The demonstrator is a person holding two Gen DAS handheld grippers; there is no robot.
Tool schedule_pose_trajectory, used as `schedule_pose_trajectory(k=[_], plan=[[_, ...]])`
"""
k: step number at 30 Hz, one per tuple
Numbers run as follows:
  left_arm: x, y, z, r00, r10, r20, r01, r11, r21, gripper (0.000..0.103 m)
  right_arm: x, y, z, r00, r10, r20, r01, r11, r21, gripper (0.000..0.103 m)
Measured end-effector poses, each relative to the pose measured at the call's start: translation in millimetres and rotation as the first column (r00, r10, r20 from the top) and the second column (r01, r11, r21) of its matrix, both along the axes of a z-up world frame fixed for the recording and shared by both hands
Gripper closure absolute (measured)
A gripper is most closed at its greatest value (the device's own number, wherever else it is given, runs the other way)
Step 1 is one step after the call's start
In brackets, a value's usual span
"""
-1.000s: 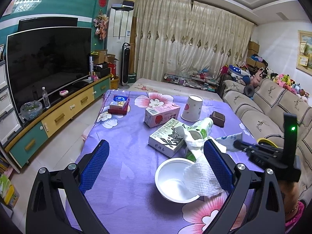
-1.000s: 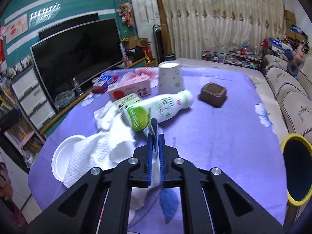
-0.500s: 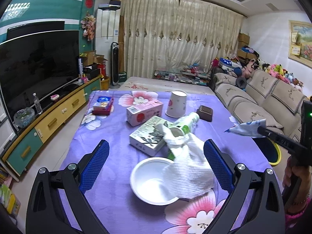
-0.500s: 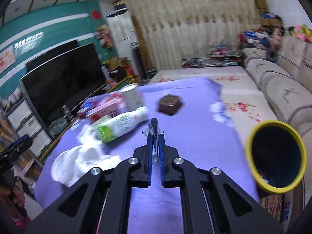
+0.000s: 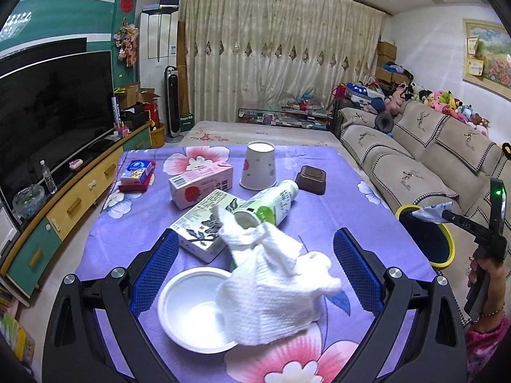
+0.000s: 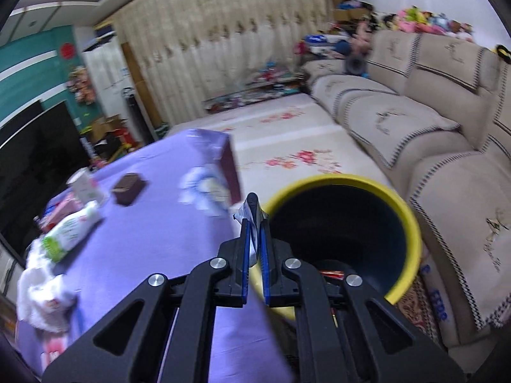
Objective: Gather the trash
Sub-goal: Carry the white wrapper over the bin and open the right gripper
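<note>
on the left of the purple-clothed table sit a small blue-topped box and a pink carton, with an upturned paper cup further in. nearer the middle lie a green-patterned carton, a tipped green and white bottle, a white bowl and a crumpled white paper towel draped half over the bowl's rim. the left gripper hangs over the bowl and towel with its jaws wide apart and nothing between them. a small brown dish sits toward the table's right side. off the right edge, beside the sofa, stands the yellow-rimmed bin, where something reddish shows low inside, too small to name. the right gripper is closed tight on a thin silvery-blue wrapper, held at the bin's near rim, not yet released. by my reading the job is early: one scrap is about to go in, while the towel, bottle, cartons, cup and bowl all remain on the table.
</note>
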State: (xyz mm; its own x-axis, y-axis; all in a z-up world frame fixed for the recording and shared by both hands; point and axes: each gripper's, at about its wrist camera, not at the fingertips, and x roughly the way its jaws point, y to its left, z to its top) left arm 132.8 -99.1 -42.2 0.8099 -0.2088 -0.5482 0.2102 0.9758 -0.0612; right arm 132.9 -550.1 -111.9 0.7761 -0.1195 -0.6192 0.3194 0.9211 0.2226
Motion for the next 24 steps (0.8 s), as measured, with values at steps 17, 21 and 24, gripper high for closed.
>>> schedule_pose_trajectory(k=[17,21,24], plan=[[27.5,-38.0,-9.6,0.998,-0.036,-0.043,0.038,0.998,0.046,0.007,20.2,-52.7,-51.5,0.988,-0.112,-0.107,0.117,0.992,0.038,0.081],[29.7,-38.1,-15.6,0.997,-0.043,-0.059,0.046,0.998,0.042,0.007,18.2,-49.4,-50.3,0.989,-0.107,-0.103,0.112,0.993,0.042,0.080],[31.7,-37.6,-19.2,0.996,-0.054,-0.071,0.057,0.998,0.036,0.007,16.0,-45.1,-46.7,0.990,-0.100,-0.094,0.105,0.993,0.045,0.080]])
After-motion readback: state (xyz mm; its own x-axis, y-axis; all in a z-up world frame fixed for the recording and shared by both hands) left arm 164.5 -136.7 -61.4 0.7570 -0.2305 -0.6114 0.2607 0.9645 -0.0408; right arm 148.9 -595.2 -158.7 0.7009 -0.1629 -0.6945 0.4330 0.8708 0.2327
